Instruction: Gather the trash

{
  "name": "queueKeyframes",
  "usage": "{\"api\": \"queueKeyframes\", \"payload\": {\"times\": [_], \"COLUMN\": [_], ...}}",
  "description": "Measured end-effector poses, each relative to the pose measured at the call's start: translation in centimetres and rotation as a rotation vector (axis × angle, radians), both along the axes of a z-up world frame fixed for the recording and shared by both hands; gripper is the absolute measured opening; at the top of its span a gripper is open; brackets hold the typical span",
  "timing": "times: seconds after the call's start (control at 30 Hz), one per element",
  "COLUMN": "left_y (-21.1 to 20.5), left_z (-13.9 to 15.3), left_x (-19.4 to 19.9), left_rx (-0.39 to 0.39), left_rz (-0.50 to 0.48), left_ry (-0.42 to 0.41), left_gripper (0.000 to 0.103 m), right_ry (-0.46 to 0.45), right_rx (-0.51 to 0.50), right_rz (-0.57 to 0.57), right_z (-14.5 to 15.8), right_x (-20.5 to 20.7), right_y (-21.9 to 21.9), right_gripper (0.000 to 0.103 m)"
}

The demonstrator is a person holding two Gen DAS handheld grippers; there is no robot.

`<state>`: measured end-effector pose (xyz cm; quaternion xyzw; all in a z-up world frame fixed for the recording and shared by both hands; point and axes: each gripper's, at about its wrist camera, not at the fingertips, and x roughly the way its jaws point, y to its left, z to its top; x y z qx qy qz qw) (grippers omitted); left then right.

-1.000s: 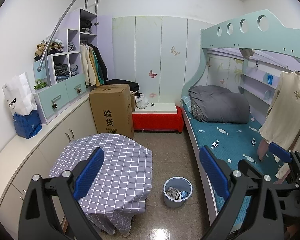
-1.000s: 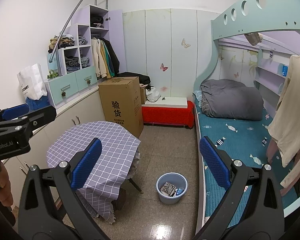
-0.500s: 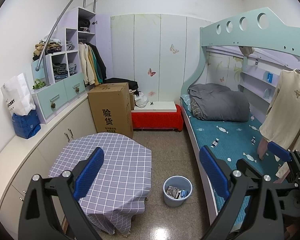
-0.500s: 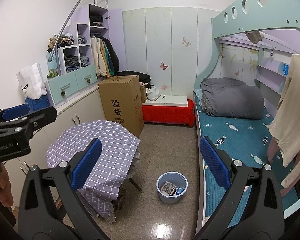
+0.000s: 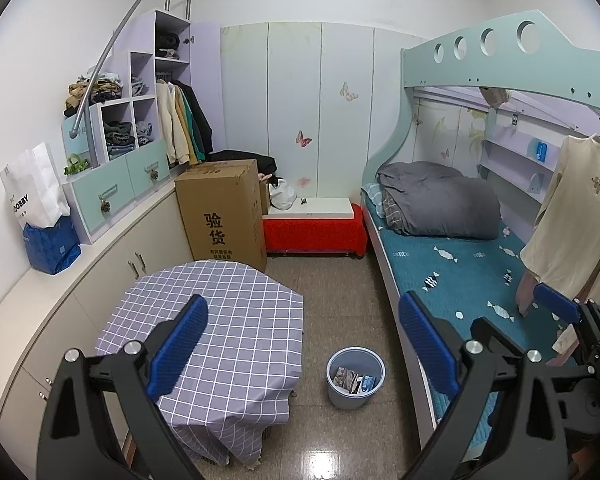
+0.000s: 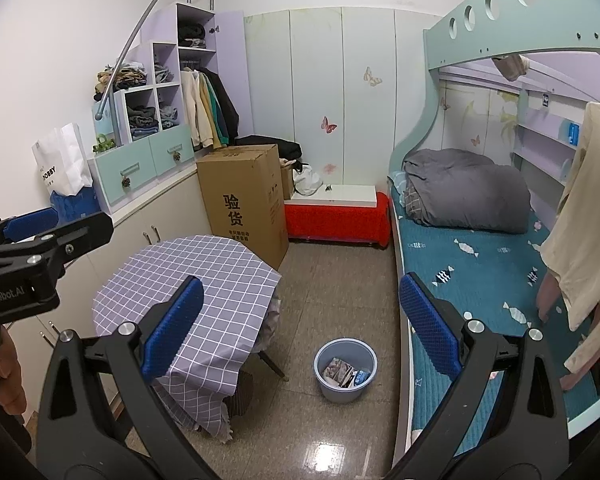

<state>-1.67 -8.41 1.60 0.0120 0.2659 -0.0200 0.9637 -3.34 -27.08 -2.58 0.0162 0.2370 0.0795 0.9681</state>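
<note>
On the tiled floor between the table and the lower bunk stands the small bin (image 5: 355, 376), a round pale-blue plastic bucket with smooth walls and an open top. Trash (image 5: 354, 379) already lies inside it: crumpled printed wrappers and a small blue-and-white packet, by the look of them thin paper or foil. No loose litter shows on the floor around the bin, on the tablecloth or on the bedspread.

Both tongs hang high above all this with their jaws spread wide and nothing between them. The left gripper (image 5: 302, 344) and the right gripper (image 6: 300, 326) each show black hinged arms ending in ribbed blue pads (image 6: 428, 324). A hand (image 6: 8, 364) holds the left tool at the near left edge of the right view.

Such a scene fits two stages: the litter may be gathered and binned with the room tidy, or the filled bin itself may be what is to be carried off. The frames do not settle which, so I judge only that any grasp would mean a long descent toward the floor.

Left of the bin sits a round table (image 5: 220, 320) draped in soft lilac checked cloth that hangs in folds. Right of it runs the bed (image 5: 460, 272), covered in quilted teal fabric with a candy print. Farther off stand a stiff brown cardboard box (image 5: 224, 212) and a low bench (image 5: 314, 232) wrapped in red cloth.
</note>
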Motion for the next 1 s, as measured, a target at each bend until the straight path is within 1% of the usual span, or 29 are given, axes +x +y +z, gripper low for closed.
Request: {"api": "queueKeyframes", "payload": {"times": [1.0], "left_y": [-0.14], "left_z": [-0.65], "left_x": [0.64], "left_rx": [0.001], "left_rz": [-0.007], "left_ry": [0.021], "left_gripper": [0.094], "right_ry": [0.022], "right_rx": [0.008], "right_rz": [-0.007], "right_z": [-0.51], "right_x": [0.21], "right_y": [-0.27], "right_gripper": [0.096]}}
